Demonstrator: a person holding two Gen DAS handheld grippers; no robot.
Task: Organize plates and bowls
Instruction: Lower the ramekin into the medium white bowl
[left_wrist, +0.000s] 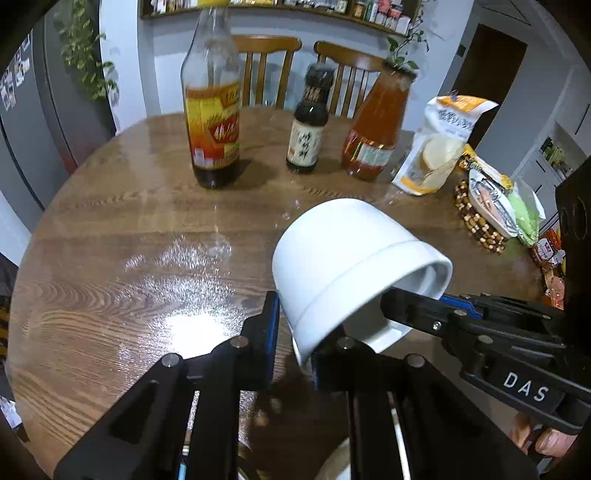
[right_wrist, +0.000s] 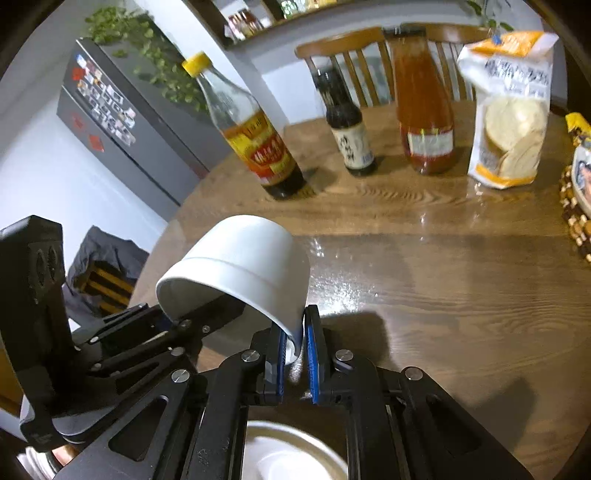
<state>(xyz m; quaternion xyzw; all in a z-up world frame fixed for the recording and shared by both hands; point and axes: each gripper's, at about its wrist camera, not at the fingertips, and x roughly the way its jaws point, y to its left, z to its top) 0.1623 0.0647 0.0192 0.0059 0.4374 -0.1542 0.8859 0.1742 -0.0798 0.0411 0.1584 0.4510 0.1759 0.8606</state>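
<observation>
Landmark: white bowl (left_wrist: 354, 266), held in the air above the wooden table (left_wrist: 110, 229), tipped on its side to near upside down, mouth facing down and toward the cameras.

Progress, judged from layout: mid-task. The bowl is lifted, not yet placed. Below the bowl, at the bottom edge of the right wrist view, sits a white plate or dish (right_wrist: 291, 454); can't tell which, or whether it's the stack target. No other bowls seen. Left to do: turn the bowl, set it down, let go.

Right gripper (right_wrist: 294, 341): nearly closed, blue pads pinching the bowl's rim wall, one pad inside and one outside. Firm contact.

Left gripper (left_wrist: 293, 341): wider apart, with the bowl's rim edge between the fingers. The left pad looks to be touching the outer wall; the other finger sits behind the rim. Can't tell if it actually clamps.

Beyond the bowl: vinegar bottle (left_wrist: 212, 110), dark sauce bottle (left_wrist: 308, 122), red sauce bottle (left_wrist: 376, 125). Beyond it and to the right is the cracker bag (left_wrist: 439, 144). All well apart from the bowl.

Risk: dual rim grip on a tilted bowl; uneven release could drop it.
</observation>
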